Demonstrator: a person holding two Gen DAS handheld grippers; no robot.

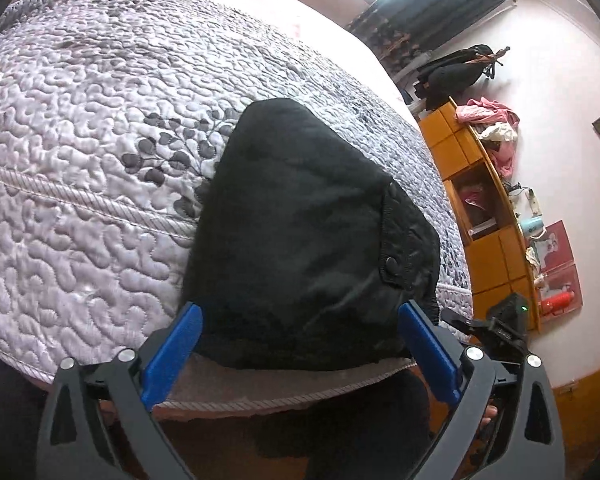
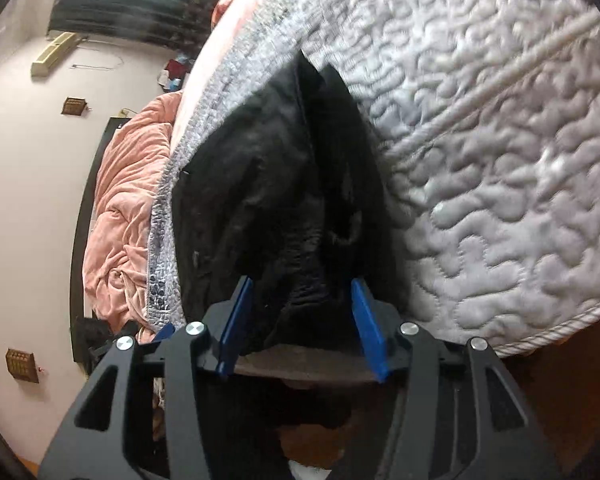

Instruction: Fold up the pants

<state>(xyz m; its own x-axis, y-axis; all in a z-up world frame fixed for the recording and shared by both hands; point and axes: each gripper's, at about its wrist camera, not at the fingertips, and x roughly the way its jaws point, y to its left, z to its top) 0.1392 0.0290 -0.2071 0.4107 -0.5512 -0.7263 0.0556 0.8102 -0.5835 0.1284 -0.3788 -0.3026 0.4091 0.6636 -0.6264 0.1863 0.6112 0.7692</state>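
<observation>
Left wrist view: the black folded fabric pants point(image 1: 308, 240) lie as a compact bundle on the pale grey quilted bedspread point(image 1: 80, 208), close to the bed's near corded edge, with a snap-buttoned pocket flap showing on the bundle's right side. The left gripper point(image 1: 300, 320) sits at that edge with its blue fingers point(image 1: 172, 350) spread wide, one on each side of the bundle's near end, gripping nothing. To the left of the pants the bedspread runs on bare and flat; to the right the bed's side edge is near, and beyond it stands an orange wooden shelf unit point(image 1: 488, 216) against the white wall.

In the right wrist view, which is motion-blurred, the right gripper point(image 2: 302, 300) is likewise released, its blue fingers point(image 2: 366, 324) parted around the pants' point(image 2: 284, 184) near end. A rumpled pink blanket point(image 2: 128, 208) lies beyond the bedspread's point(image 2: 500, 168) left border.
</observation>
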